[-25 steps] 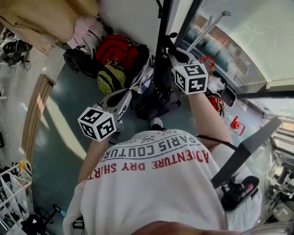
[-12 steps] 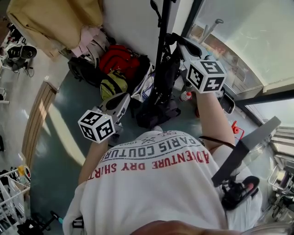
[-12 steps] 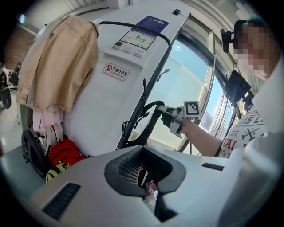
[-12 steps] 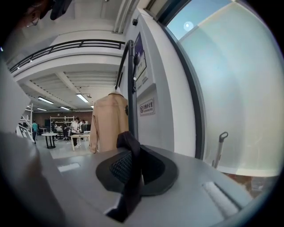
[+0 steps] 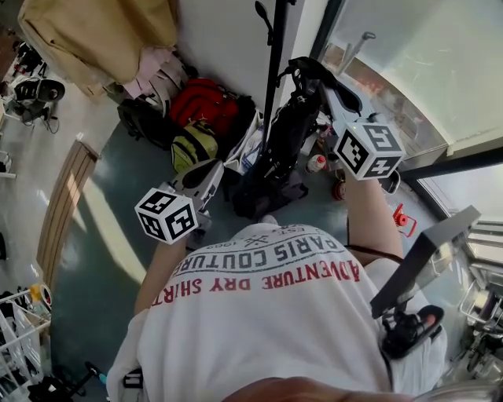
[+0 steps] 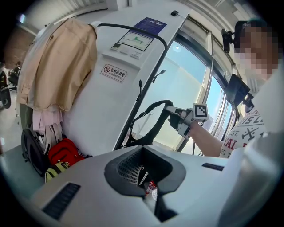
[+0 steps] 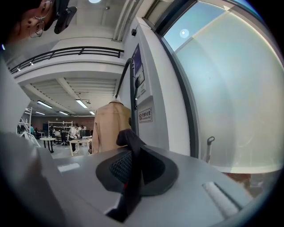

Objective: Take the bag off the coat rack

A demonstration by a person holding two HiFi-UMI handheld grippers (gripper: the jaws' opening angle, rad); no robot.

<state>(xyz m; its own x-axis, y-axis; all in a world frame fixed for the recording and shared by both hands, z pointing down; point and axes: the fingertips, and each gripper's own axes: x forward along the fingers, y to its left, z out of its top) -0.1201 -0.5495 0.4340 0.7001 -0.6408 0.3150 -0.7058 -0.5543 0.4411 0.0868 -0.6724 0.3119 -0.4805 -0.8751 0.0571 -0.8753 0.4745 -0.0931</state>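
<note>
Two tongs are in view. The right tongs (image 7: 132, 177) are clamped on the black strap (image 7: 128, 142) and carry the bag (image 5: 279, 149) by its loop, so the body hangs just beside the coat rack pole (image 5: 273, 71). The strap appears clear of the hook (image 5: 262, 11), so lift-off is judged nearly complete. The left tongs (image 6: 150, 195) are closed and empty, held low and apart from the bag, apparently in reserve.

1. Bag (image 5: 283, 149), centre of the head view: matt black woven cloth; its strap (image 7: 132, 168) is flat black webbing.
2. Coat rack (image 5: 273, 71): smooth black pole with a slight sheen.
3. Right gripper (image 7: 128, 199) and left gripper (image 6: 150, 190): smooth matt grey plastic.
4. Coat (image 5: 94, 35), upper left: matt tan cloth.
5. Floor (image 5: 102, 251): smooth and glossy.
</note>
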